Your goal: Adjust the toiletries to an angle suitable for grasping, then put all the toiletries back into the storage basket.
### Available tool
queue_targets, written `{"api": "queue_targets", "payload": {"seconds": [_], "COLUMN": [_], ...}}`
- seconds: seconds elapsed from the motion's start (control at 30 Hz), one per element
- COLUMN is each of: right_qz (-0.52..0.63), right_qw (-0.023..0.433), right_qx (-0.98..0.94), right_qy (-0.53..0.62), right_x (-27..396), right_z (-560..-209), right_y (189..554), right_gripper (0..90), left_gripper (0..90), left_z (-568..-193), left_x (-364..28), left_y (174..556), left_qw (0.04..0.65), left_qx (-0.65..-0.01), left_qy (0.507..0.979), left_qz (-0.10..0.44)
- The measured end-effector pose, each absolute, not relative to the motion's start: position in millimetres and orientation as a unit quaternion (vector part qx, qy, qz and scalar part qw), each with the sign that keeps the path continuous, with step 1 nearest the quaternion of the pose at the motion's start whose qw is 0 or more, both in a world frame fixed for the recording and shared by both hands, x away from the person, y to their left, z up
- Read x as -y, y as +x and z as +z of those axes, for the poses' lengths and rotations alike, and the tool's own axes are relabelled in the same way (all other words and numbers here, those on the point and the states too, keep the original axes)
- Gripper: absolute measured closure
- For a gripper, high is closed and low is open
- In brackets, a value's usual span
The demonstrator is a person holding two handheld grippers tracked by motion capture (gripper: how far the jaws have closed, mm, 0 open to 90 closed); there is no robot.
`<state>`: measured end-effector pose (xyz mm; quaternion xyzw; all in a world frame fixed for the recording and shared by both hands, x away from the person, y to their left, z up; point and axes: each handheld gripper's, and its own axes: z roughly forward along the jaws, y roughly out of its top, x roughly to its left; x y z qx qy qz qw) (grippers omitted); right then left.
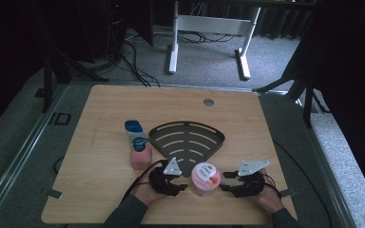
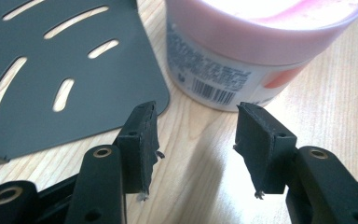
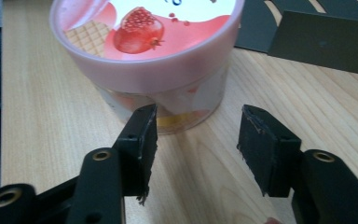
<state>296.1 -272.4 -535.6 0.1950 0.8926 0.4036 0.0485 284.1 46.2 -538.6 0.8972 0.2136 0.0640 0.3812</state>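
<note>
Open tongs (image 2: 196,140), barcoded pomegranate tub (image 2: 242,51).

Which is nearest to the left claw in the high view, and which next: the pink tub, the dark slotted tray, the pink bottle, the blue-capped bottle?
From the left claw:
1. Pink tub, right beside it, toward the right claw.
2. Dark slotted tray, just beyond.
3. Pink bottle, beyond and to its left.
4. Blue-capped bottle, farther back, behind the pink one.
</note>
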Motion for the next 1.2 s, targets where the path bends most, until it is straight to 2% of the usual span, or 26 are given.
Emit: {"api": "queue_targets", "payload": {"seconds": [0.33, 1.07, 1.2], "right_qz": [0.411, 0.416, 0.411], "right_qw": [0.038, 0.035, 0.038], "right_qx": [-0.896, -0.898, -0.901], "right_qy": [0.165, 0.141, 0.135], "right_x": [266, 257, 255], "right_z": [-534, -531, -530], "right_y": [292, 296, 298], "right_gripper": [37.1, 30.5, 29.3], "left_gripper": [43.1, 37.7, 33.1], "left_z": [-537, -537, -537], "left_x": [-37, -25, -25], "left_y": [284, 283, 285], "left_qw": [0.394, 0.398, 0.404], "left_qx": [-0.193, -0.162, -0.162], "left_qy": [0.897, 0.901, 0.898], "left_qz": [0.059, 0.062, 0.064]}}
